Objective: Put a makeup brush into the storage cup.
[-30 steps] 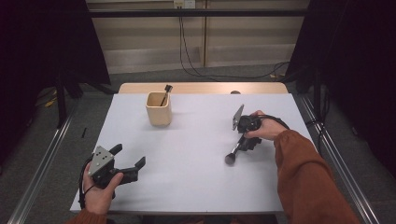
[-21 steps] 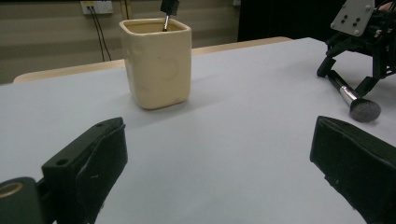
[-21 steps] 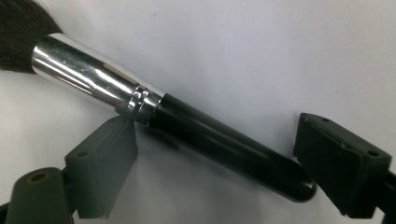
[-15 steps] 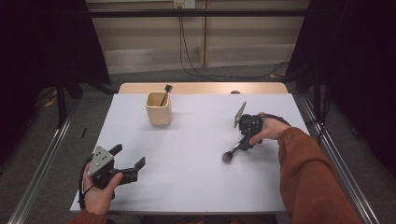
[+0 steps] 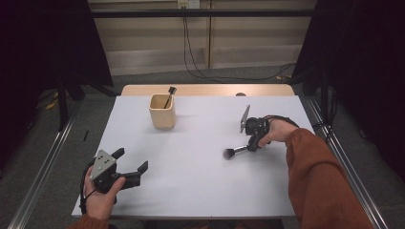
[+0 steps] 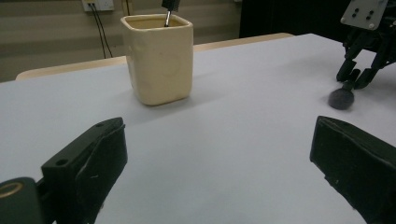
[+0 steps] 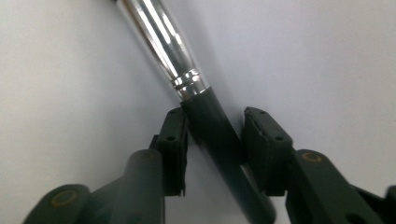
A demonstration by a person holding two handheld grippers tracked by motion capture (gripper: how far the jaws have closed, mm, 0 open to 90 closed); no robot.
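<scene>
White table point(image 5: 191, 171), dark curtains around. Right gripper point(image 5: 253, 143) jaws have just been closing, now pinching makeup brush point(image 5: 235, 152) by its dark handle, bristles on the table. Left gripper point(image 5: 130, 167) rests at near-left, jaws spread, nothing between. Beige cup point(image 5: 162, 111) at far-left holds another brush point(image 5: 169, 94).

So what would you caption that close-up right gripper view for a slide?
Right gripper closing its jaws around the dark handle of a makeup brush lying on the white table.
</scene>
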